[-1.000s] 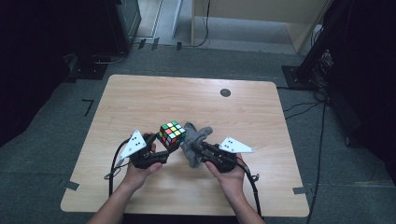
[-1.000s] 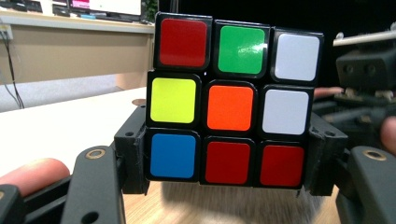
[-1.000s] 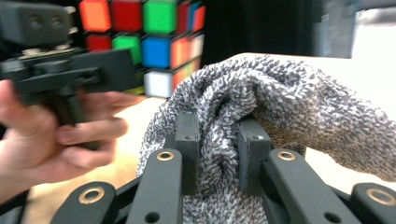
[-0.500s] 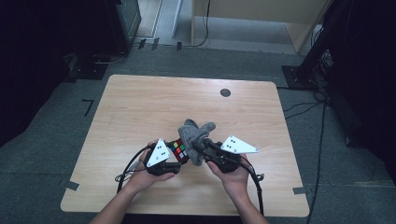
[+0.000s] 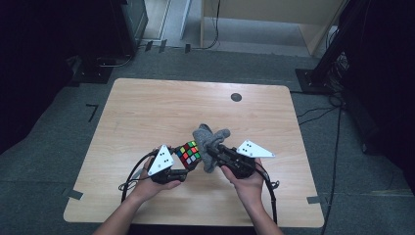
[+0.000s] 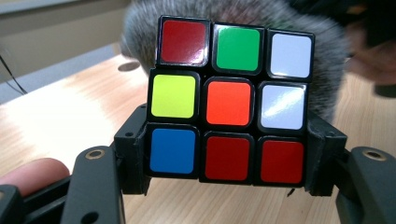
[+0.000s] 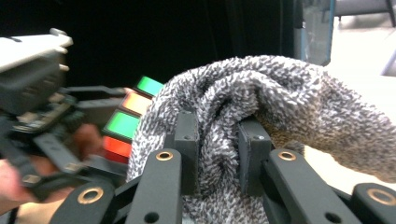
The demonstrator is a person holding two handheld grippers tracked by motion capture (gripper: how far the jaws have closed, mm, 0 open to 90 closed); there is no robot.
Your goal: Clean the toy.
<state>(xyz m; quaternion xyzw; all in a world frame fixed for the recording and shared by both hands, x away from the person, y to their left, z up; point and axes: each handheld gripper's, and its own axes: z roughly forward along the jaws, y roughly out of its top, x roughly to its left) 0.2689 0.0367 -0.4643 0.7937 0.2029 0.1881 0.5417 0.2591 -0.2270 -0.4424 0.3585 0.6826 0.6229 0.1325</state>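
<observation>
The left gripper [image 5: 183, 164] is clamped on a scrambled puzzle cube [image 5: 189, 154], its two jaws pressing the cube's lower side faces, with the cube standing upright straight ahead of the gripper and clear of the tabletop [image 5: 147, 112]. The right gripper [image 5: 215, 152] has its jaws drawn tight together on a bunched fold of a grey fuzzy cloth [image 5: 210, 142], which bulges out ahead of and above the jaws and hangs a little below them. From the high view the two grippers meet nose to nose near the person's edge of the tabletop, the cloth lying against the far side of the cube; in the left gripper view the grey pile rises just behind the cube's top row. The step in hand looks like wiping the cube with the cloth, or bringing the cloth onto it to do so. The next move would call for the left gripper to keep the cube steady while the right drags the cloth across a face, pressing lightly enough that the cube does not twist out from between the jaws.
</observation>
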